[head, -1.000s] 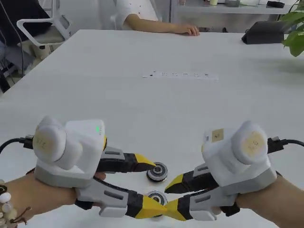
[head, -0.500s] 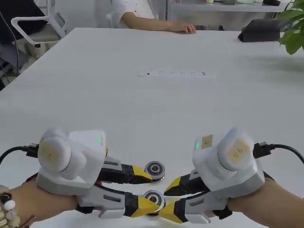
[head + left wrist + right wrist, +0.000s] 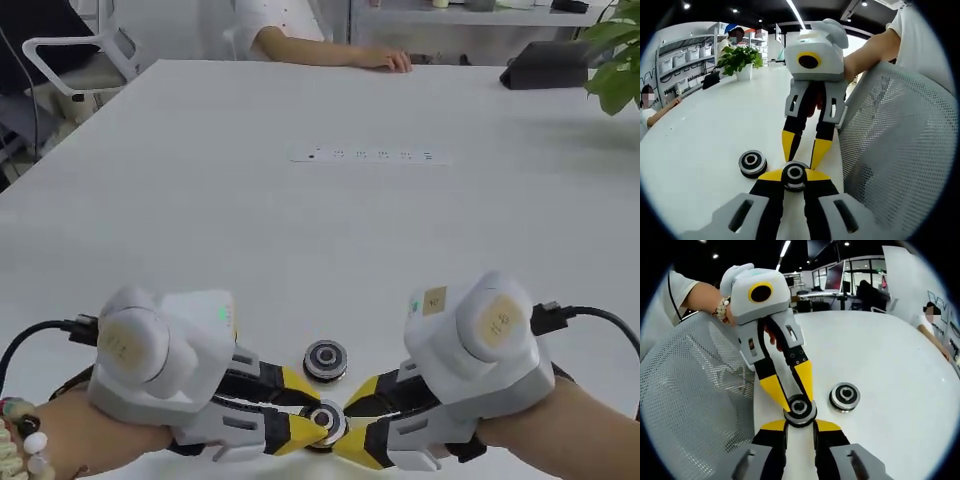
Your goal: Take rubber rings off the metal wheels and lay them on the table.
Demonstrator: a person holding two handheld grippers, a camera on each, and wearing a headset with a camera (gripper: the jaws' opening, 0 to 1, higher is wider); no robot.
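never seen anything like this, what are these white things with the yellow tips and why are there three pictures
Those are hand-held grippers: a person holds one in each hand, and each has two jaws with yellow tips. The wide picture comes from a camera on the person's head. The two round ones come from cameras riding on the grippers, each looking along its own jaws. On the white table lie two small metal wheels. The left gripper has its jaws closed on the near wheel. The right gripper, jaws apart, has its tips at that same wheel from the opposite side. The far wheel lies free beside them.
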